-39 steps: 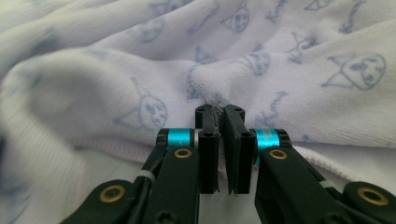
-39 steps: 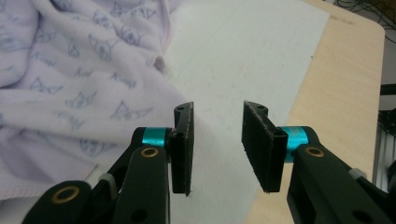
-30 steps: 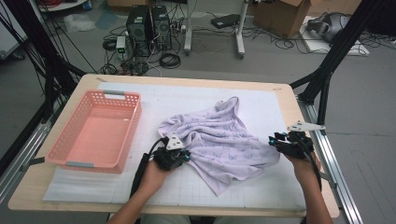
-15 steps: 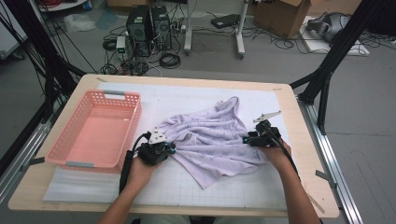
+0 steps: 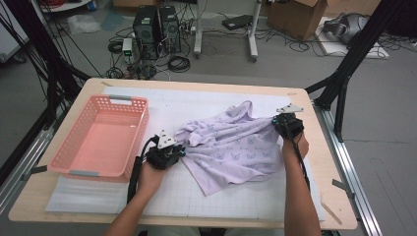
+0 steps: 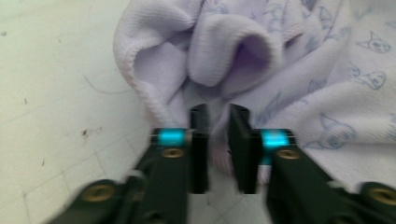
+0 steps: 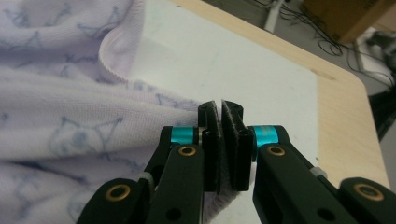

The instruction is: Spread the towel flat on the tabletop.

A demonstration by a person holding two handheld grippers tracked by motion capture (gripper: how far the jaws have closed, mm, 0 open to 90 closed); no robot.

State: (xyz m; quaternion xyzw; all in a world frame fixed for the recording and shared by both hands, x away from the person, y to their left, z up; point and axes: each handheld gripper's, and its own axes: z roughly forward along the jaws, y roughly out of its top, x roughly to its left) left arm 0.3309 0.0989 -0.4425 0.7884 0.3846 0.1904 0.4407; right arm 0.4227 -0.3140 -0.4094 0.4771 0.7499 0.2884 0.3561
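Lilac cloth [image 5: 231,147] with a small blue print, spread rumpled across the white mat [image 5: 196,191] on a wooden table [image 5: 339,196], just right of a pink basket [image 5: 74,172]. Left gripper [image 6: 218,140] at the cloth's bunched left edge, jaws slightly apart around a fold. Right gripper [image 7: 223,140] at the far right corner, clamped tight on the hem.
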